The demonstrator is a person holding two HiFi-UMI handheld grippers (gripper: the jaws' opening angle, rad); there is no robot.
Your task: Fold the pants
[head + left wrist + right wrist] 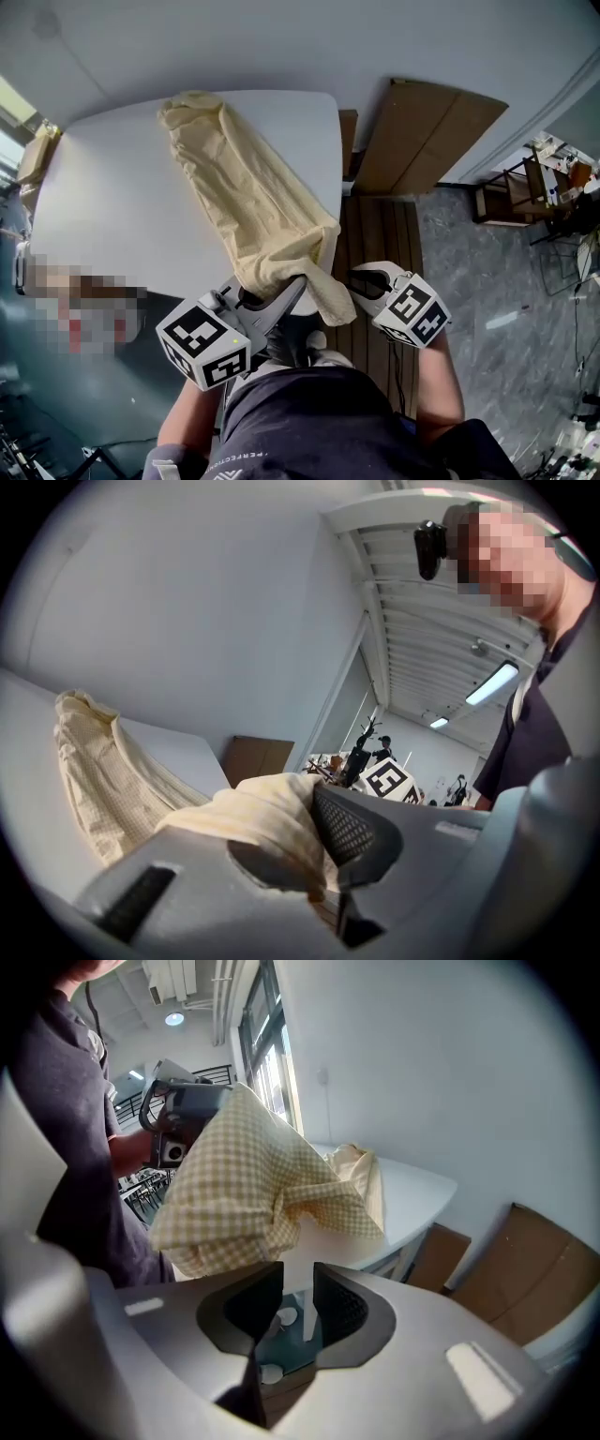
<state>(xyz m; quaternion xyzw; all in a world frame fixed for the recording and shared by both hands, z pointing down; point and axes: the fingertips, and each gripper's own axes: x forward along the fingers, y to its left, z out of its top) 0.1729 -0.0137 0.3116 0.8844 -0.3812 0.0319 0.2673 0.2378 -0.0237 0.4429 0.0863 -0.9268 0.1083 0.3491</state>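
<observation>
head view: left gripper (284,298) clamps pants (246,187).

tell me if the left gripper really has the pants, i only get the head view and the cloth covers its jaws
Observer: Yes, the left gripper view shows the left gripper clamped on a bunched end of the pants.
Operator: anything in the right one
Observer: No, the right gripper has its jaws apart with nothing between them; the pants hang just beyond.
Operator: is the fabric plain
Observer: No, up close it shows a fine check.
</observation>
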